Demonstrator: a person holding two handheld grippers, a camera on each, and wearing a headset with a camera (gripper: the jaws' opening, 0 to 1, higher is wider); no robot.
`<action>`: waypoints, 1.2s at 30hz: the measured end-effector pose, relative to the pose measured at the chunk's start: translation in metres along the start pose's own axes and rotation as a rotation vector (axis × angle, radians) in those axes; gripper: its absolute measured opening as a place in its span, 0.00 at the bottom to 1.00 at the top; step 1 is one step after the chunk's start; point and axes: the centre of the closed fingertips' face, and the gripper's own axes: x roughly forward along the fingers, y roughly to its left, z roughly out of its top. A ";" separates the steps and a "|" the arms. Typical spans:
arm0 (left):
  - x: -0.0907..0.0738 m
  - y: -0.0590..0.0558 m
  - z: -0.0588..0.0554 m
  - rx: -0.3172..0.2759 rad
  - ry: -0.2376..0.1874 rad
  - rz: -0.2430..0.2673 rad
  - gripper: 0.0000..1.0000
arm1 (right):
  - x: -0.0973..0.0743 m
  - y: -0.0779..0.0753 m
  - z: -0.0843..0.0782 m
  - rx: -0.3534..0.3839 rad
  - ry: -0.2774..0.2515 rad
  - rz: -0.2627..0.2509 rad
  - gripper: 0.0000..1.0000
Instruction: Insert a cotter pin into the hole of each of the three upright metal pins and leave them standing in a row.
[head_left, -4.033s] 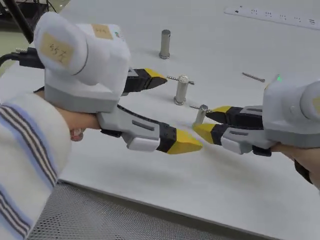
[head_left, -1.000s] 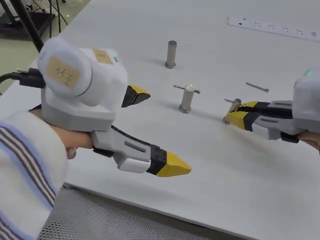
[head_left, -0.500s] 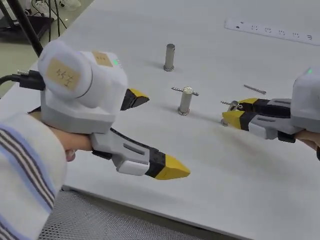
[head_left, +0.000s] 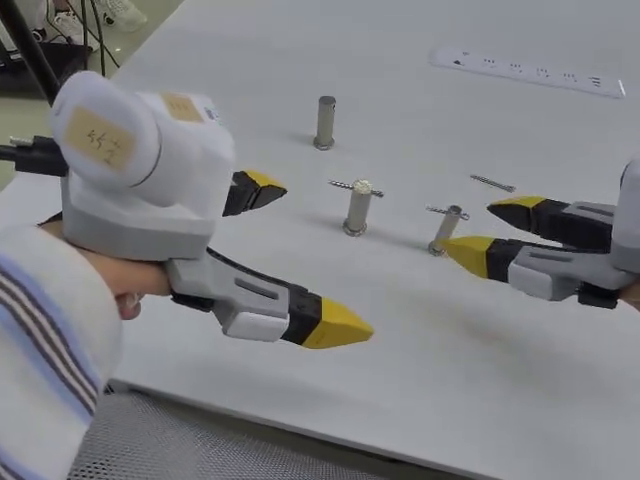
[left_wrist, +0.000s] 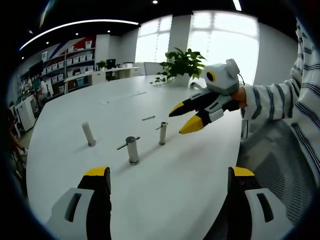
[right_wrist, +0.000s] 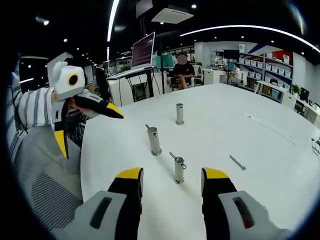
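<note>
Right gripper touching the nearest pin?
Apart. In the right gripper view the pin stands between the open jaws of the right gripper, bare table on both sides.

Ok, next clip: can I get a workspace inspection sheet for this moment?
Surface: white table.
Job's things: far metal pin without a cotter pin; middle metal pin and near metal pin each with one through; loose cotter pin lying flat.
Clutter: power strip.
Grippers: left gripper and right gripper, jaws open, holding nothing.
Cables: black cable behind left gripper.
Surroundings: office; potted plant, seated person.
</note>
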 end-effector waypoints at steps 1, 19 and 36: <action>0.000 0.001 0.001 -0.002 -0.004 0.001 0.96 | -0.004 0.000 -0.002 0.016 0.007 -0.009 0.48; -0.011 0.019 0.008 -0.045 -0.038 0.023 0.97 | -0.041 0.006 -0.016 0.130 0.049 -0.142 0.94; -0.006 0.085 0.046 -0.061 -0.083 0.095 0.96 | -0.062 0.009 -0.025 0.222 0.058 -0.183 0.94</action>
